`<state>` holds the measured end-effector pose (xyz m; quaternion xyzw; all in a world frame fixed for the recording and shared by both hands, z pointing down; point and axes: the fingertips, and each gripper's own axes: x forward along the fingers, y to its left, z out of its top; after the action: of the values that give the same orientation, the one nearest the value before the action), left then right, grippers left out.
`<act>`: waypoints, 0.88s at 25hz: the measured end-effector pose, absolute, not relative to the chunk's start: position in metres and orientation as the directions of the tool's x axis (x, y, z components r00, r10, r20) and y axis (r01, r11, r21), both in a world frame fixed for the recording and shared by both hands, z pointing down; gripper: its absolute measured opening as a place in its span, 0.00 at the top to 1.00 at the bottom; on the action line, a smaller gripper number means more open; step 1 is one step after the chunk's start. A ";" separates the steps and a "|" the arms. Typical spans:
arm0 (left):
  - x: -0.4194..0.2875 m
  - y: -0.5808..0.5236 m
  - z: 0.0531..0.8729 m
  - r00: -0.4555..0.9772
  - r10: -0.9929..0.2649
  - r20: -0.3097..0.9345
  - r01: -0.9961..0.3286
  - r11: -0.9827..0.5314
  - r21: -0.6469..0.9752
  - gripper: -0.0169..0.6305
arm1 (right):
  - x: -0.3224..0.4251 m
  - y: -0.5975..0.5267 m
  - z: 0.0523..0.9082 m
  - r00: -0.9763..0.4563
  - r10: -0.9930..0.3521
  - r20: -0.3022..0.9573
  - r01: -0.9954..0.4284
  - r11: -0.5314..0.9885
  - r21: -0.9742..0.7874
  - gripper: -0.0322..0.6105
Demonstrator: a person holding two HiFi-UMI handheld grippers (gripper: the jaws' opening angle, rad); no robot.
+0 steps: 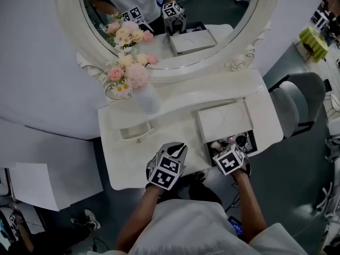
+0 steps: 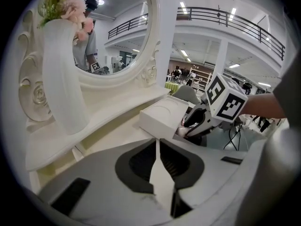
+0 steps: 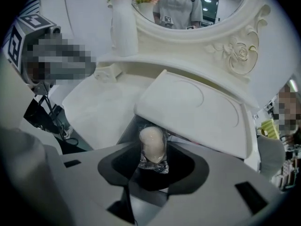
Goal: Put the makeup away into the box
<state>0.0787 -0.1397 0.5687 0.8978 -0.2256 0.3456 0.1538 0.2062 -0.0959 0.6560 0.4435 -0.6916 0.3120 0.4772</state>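
Note:
A pale egg-shaped makeup sponge in clear wrap lies between the jaws of my right gripper, just under the raised white lid of the box. The jaws stand wide on either side and do not press it. In the head view my right gripper points steeply down into the open box at the vanity's front right, where several small makeup items show dimly. My left gripper hovers over the table's front edge, left of the box. Its fingers meet in a thin seam with nothing between them.
A white vase of pink and cream flowers stands at the back left, before the oval mirror. A shallow recess lies in the tabletop's left half. A grey chair stands right of the vanity, and paper sheets lie on the floor.

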 end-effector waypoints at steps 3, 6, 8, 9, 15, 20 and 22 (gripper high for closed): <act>0.080 -0.139 0.569 0.659 -0.299 0.690 -0.513 -0.849 0.122 0.91 | 0.208 -0.096 0.658 -0.152 -0.319 0.936 -0.909 0.416 -0.006 0.69; 0.080 -0.141 0.567 0.662 -0.303 0.685 -0.513 -0.850 0.119 0.91 | 0.207 -0.095 0.653 -0.170 -0.314 0.934 -0.911 0.412 -0.027 0.68; 0.079 -0.141 0.565 0.664 -0.305 0.683 -0.511 -0.852 0.116 0.91 | 0.206 -0.093 0.646 -0.176 -0.316 0.932 -0.914 0.404 -0.036 0.68; 0.078 -0.141 0.564 0.666 -0.305 0.681 -0.509 -0.853 0.115 0.91 | 0.205 -0.092 0.642 -0.176 -0.319 0.931 -0.916 0.400 -0.035 0.68; 0.069 -0.137 0.553 0.681 -0.316 0.661 -0.498 -0.862 0.100 0.91 | 0.208 -0.090 0.607 -0.116 -0.384 0.916 -0.944 0.330 0.019 0.68; 0.056 -0.137 0.536 0.701 -0.352 0.620 -0.494 -0.867 0.067 0.91 | 0.209 -0.090 0.575 -0.069 -0.480 0.875 -0.963 0.261 0.068 0.68; 0.048 -0.136 0.526 0.709 -0.370 0.600 -0.496 -0.867 0.052 0.91 | 0.206 -0.089 0.559 -0.053 -0.525 0.849 -0.970 0.228 0.080 0.69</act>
<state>0.0479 -0.1365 0.5264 0.9184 -0.2358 0.2999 0.1053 0.2056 -0.0892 0.5586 0.5568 -0.6714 0.2755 0.4042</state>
